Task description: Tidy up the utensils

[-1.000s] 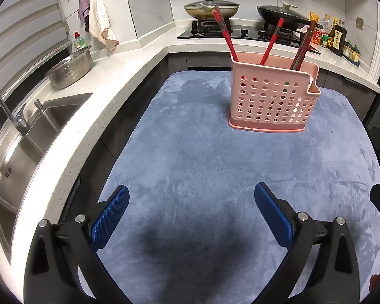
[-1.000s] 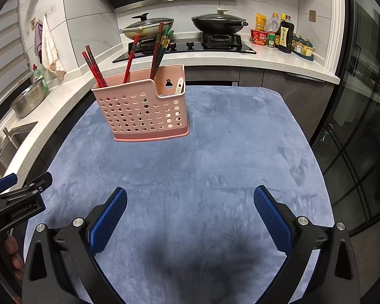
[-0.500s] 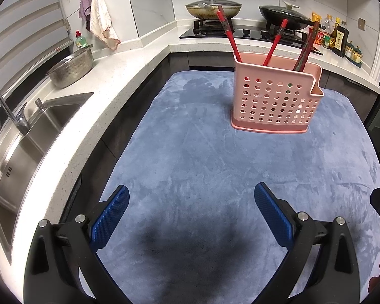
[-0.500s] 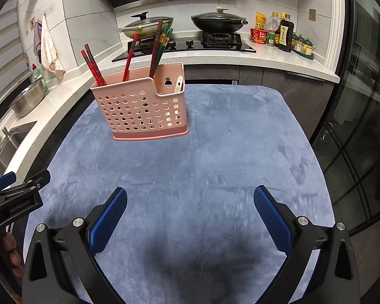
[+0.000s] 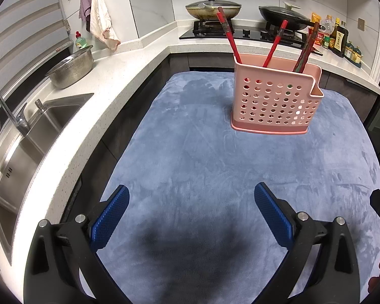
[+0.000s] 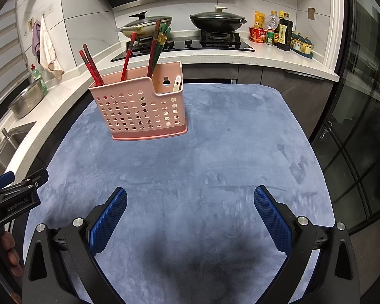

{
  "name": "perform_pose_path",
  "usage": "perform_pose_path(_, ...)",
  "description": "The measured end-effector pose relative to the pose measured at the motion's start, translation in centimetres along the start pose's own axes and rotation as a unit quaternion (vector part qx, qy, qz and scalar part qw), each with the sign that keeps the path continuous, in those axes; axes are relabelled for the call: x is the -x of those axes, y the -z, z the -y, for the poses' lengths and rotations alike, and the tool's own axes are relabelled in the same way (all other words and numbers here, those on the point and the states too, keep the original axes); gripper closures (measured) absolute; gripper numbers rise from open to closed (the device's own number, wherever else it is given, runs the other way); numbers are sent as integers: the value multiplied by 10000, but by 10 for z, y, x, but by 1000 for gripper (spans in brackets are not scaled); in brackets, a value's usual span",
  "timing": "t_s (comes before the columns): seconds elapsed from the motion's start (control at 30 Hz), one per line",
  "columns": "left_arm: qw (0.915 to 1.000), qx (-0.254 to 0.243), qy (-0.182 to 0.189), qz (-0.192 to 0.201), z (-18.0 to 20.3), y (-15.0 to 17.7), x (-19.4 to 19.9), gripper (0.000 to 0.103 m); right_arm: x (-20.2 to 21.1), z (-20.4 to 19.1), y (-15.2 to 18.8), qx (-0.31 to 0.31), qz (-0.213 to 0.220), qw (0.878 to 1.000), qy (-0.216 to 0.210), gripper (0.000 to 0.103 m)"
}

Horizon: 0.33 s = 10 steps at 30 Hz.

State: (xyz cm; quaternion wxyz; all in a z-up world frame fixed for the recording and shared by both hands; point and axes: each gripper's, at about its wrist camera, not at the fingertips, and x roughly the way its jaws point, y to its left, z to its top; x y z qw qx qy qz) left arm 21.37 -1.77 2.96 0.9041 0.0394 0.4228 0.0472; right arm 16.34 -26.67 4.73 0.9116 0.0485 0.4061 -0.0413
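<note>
1. Left gripper (image 5: 191, 204): blue-padded fingers (image 5: 110, 217) spread wide, holding nothing, poised above the near part of the blue cloth (image 5: 202, 167) that covers the table.
2. Right gripper (image 6: 190, 204): fingers (image 6: 272, 219) likewise wide apart and empty, over the same cloth; the left gripper's body shows at the left edge of the right wrist view.
3. Pink perforated utensil holder (image 6: 141, 112): upright on the far half of the cloth, well apart from both grippers. Red chopsticks (image 6: 90, 64) lean in its left end, a single red one (image 5: 274, 44) in the middle, and a dark red-and-green bundle (image 6: 158, 45) to the right; a pale handle (image 6: 177, 84) sits in the low side pocket.
4. No loose utensil is visible on the cloth, so the sorting appears finished or nearly so.
5. Suggested handling, as judgement: if a chopstick needs regrouping, approach from above, close on the shaft below its tip, lift straight along its lean, and steady the light holder with the other gripper to prevent tipping.
</note>
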Motion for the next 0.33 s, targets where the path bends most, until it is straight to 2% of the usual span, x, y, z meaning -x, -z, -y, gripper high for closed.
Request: perform_pose_path(0.33, 10000, 33, 52, 14, -3, -2, 1, 8, 0, 1, -1, -24, -34, 10000, 38, 7)
